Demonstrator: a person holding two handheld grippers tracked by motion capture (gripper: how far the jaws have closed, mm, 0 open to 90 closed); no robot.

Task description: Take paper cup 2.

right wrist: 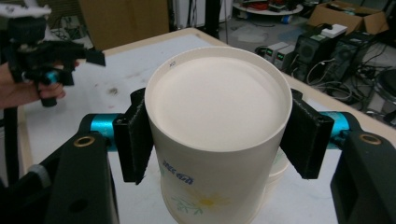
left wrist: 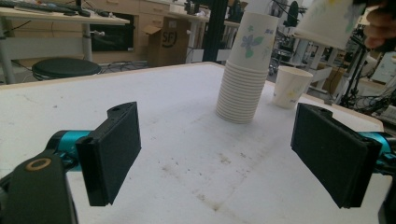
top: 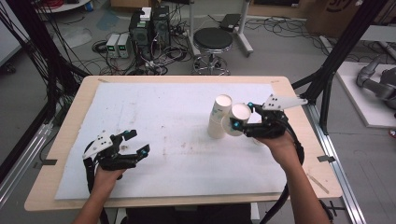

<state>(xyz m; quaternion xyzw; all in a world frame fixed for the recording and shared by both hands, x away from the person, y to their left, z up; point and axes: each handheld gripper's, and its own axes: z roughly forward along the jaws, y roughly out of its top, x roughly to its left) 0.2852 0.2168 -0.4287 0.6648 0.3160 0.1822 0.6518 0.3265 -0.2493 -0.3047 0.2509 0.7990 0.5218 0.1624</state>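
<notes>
White sheet [top: 154, 116] covers most of your worktop [top: 70, 126], and the paper cups stand toward its right half. Largest there is the stack [top: 218, 116], upside down, bases up. Just beside it, on the right, a single cup [left wrist: 290, 86] stands rim up on the sheet.

Your right tool [top: 243, 118] is clamped on one more cup [top: 237, 120]. In the right gripper view both pads [right wrist: 135, 140] press the wall of that cup [right wrist: 217, 135] just under its flat base, which faces the camera, so you hold it upside down. From the high view it hangs close to the stack, touching or nearly so; I cannot tell which. In the left gripper view the held cup [left wrist: 327, 23] is up beside the top of the stack [left wrist: 245, 70], tilted.

Your left tool [top: 133, 144] rests low at the left of the sheet, well apart from the cups, its jaws wide and nothing between them.

By my reading, you have a cup in the air at the stack: either just lifted off or about to go on. If it goes beside the single cup, turn it rim up first and lower it clear of that cup before you let go. If it goes on the stack, centre it over the top base and push straight down, lest the stack tip.
</notes>
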